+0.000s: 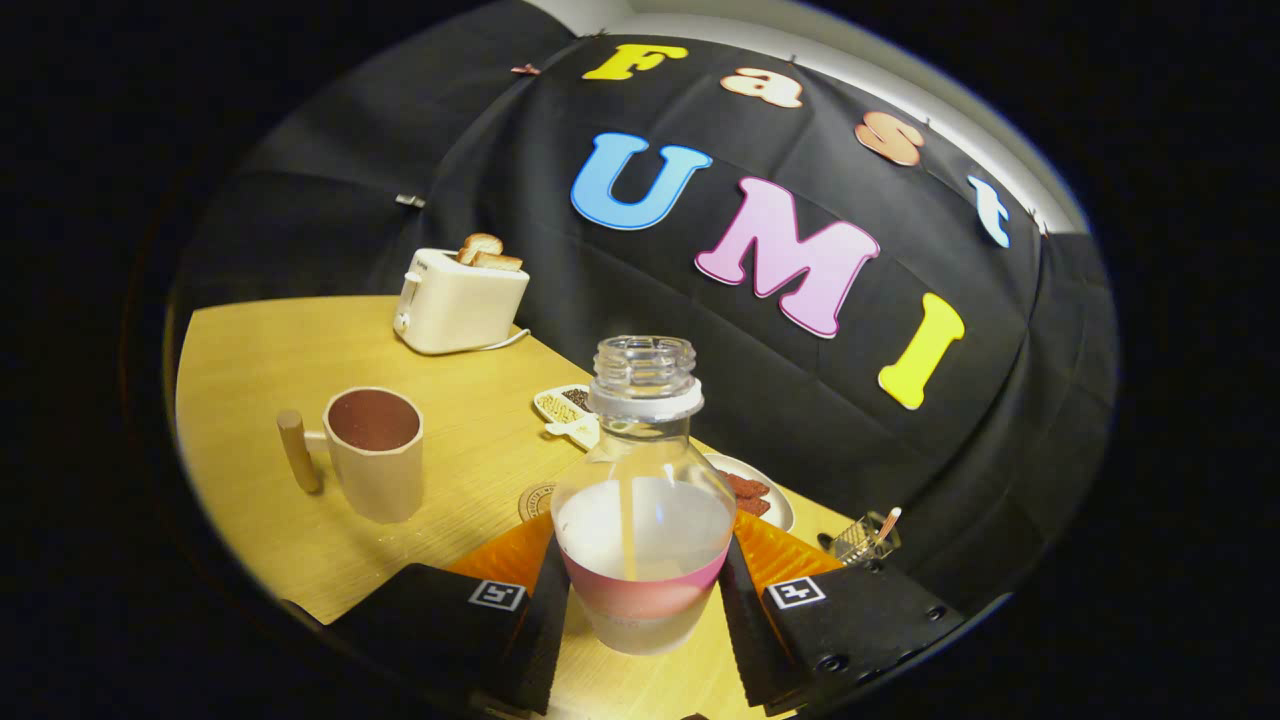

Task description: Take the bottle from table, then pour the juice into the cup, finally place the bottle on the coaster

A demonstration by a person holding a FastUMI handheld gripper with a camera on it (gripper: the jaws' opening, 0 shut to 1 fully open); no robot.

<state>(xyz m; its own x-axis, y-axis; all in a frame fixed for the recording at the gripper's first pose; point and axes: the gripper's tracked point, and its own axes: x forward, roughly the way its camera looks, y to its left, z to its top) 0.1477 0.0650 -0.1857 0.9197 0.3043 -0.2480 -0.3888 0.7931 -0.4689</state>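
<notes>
**Bottle gripped, cup to its left**

The gripper [645, 600] has both fingers pressed against the lower sides of the bottle [645, 520], clamping it between ribbed pads. The bottle is clear plastic, bulbous below a narrow threaded neck, uncapped, with a white collar ring and a pink label band; pale cloudy juice fills its lower half. It appears tilted relative to the smooth, light wooden table [260, 350].

Left of the bottle stands the cup [375, 452], a faceted beige mug with a dowel-like handle and dark reddish inside. A round coaster [535, 500] peeks out just behind the left finger. Further back sit a rounded cream toaster [460, 302] holding toast, a small divided dish [568, 405], a plate [765, 495] and a wire basket [865, 540].
</notes>
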